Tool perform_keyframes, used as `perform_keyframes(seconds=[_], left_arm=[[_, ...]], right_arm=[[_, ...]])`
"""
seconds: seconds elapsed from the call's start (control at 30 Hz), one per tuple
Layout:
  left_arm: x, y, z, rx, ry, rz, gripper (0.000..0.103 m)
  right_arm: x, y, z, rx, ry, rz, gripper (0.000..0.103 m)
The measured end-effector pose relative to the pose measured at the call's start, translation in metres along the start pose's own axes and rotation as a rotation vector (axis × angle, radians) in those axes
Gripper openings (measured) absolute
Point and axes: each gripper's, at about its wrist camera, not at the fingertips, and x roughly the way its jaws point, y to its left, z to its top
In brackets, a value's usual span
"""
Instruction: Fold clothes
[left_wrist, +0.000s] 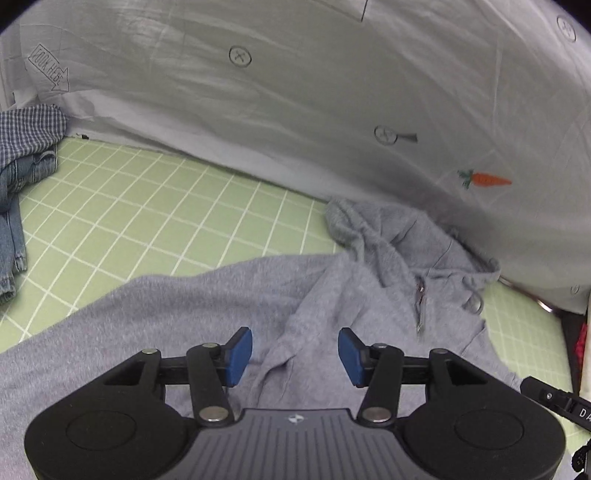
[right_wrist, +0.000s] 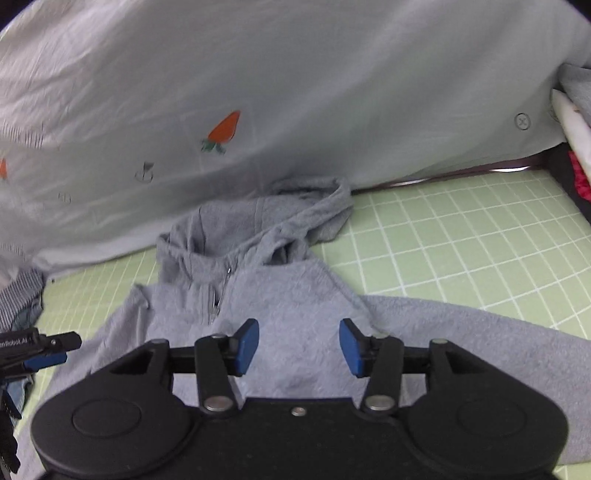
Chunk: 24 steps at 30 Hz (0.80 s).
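both pairs of blue-padded fingers (left_wrist: 240, 354) stand apart with nothing between them: your left gripper (left_wrist: 295, 350) and right gripper (right_wrist: 299, 345) hover over the grey fleece zip-neck hoodie (right_wrist: 295, 295). it lies spread on the green gridded mat (right_wrist: 461, 236), hood bunched against the pale printed sheet (right_wrist: 295, 74). no fold looks finished; sleeves and body remain, as does the heap of denim and checked clothes (left_wrist: 22, 155).

hoodie (left_wrist: 207, 306) grey | mat (left_wrist: 147, 206) green, white grid | pads (left_wrist: 240, 354) blue

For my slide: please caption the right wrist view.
Open right gripper above a grey hoodie on a green grid mat.
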Motion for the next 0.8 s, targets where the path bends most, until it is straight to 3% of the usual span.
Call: perform_keyframes(seconds=[0.1,0.13,0.17,0.2,0.23,0.27,0.43,0.47,0.57,0.63,0.7,0.8], left_arm=[[0.006,0.001,-0.018,0.002,0.044,0.015,0.053],[0.008,0.000,-0.024,0.006,0.058,0.020,0.053],[0.010,0.000,-0.028,0.011,0.070,0.025,0.053],[0.011,-0.001,-0.032,0.019,0.078,0.030,0.053],[0.013,-0.002,-0.034,0.024,0.084,0.038,0.052],[0.014,-0.003,-0.035,0.023,0.089,0.047,0.052],[0.021,-0.001,-0.035,0.018,0.112,0.069,0.048],[0.021,-0.001,-0.035,0.021,0.114,0.071,0.048],[0.020,-0.003,-0.034,0.032,0.113,0.074,0.048],[0.016,-0.008,-0.031,0.073,0.090,0.083,0.047],[0.010,-0.014,-0.027,0.123,0.059,0.091,0.047],[0.010,-0.025,-0.017,0.195,0.025,0.082,0.047]], right_arm=[[0.020,0.013,-0.009,-0.036,0.061,0.039,0.060],[0.026,0.017,-0.012,-0.048,0.081,0.053,0.059],[0.030,0.021,-0.015,-0.084,0.086,0.041,0.053],[0.032,0.023,-0.017,-0.115,0.085,0.021,0.026],[0.030,0.019,-0.016,-0.106,0.074,0.017,0.006],[0.027,0.013,-0.015,-0.085,0.059,0.016,0.003],[-0.017,-0.040,-0.007,0.107,-0.122,-0.086,0.003],[-0.019,-0.055,-0.009,0.148,-0.117,-0.113,0.003],[-0.002,-0.083,-0.018,0.159,0.008,-0.246,0.003],[-0.005,-0.093,-0.023,0.176,0.004,-0.291,0.009],[-0.015,-0.100,-0.025,0.213,-0.037,-0.270,0.038],[-0.020,-0.093,-0.017,0.169,-0.096,-0.235,0.043]])
